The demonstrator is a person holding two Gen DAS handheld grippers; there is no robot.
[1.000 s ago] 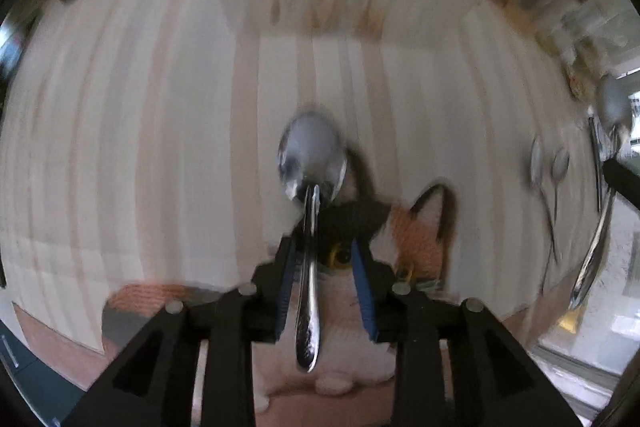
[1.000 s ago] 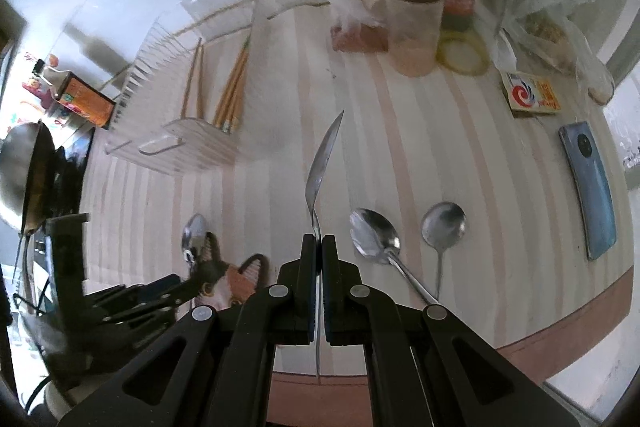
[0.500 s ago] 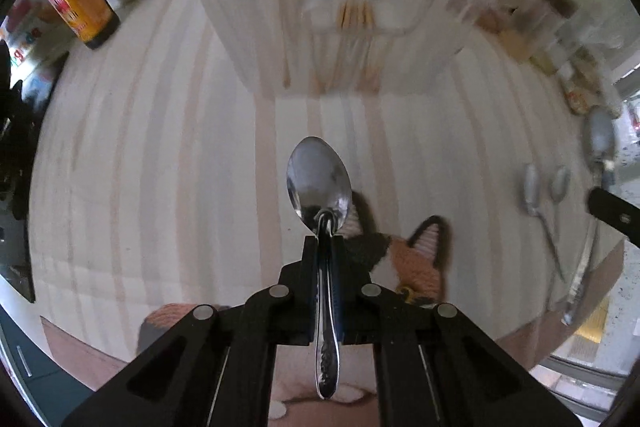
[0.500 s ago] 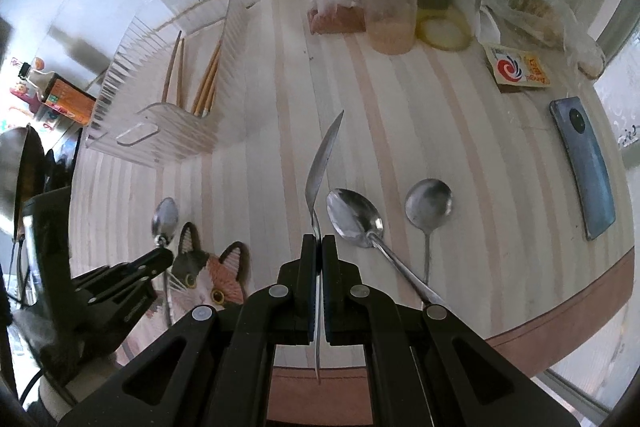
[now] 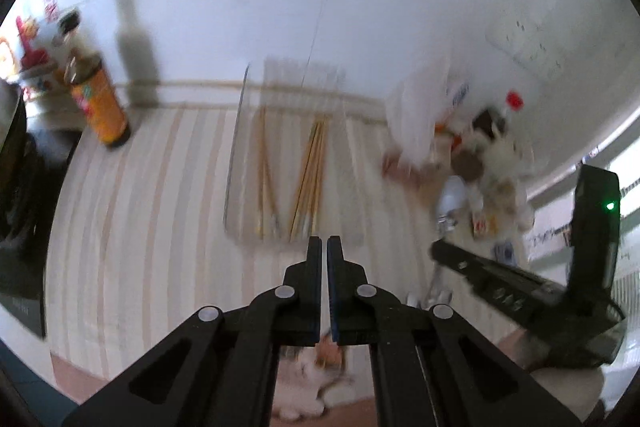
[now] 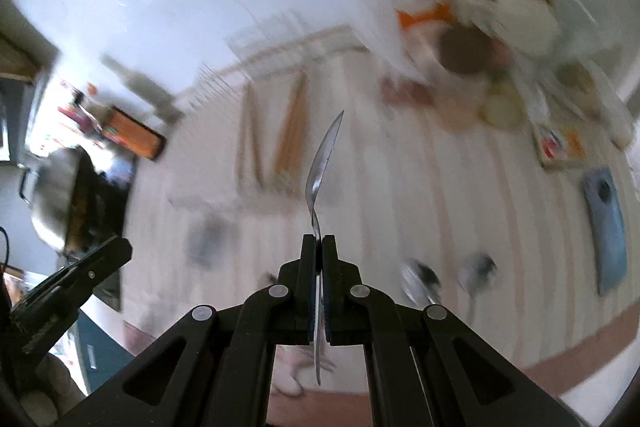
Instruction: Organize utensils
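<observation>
Right tongs (image 6: 319, 247) pinch a spoon (image 6: 323, 157); left tongs (image 5: 324, 247) closed, seemingly empty; next, the blurred rack (image 5: 280, 163).

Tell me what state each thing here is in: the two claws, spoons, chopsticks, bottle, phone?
left gripper: shut, nothing seen between its fingers.
right gripper: shut on the held spoon.
held spoon: edge-on, bowl forward.
loose spoons: lying on the table, blurred.
chopsticks: lying in the clear rack.
orange bottle: upright.
phone: lying flat.
</observation>
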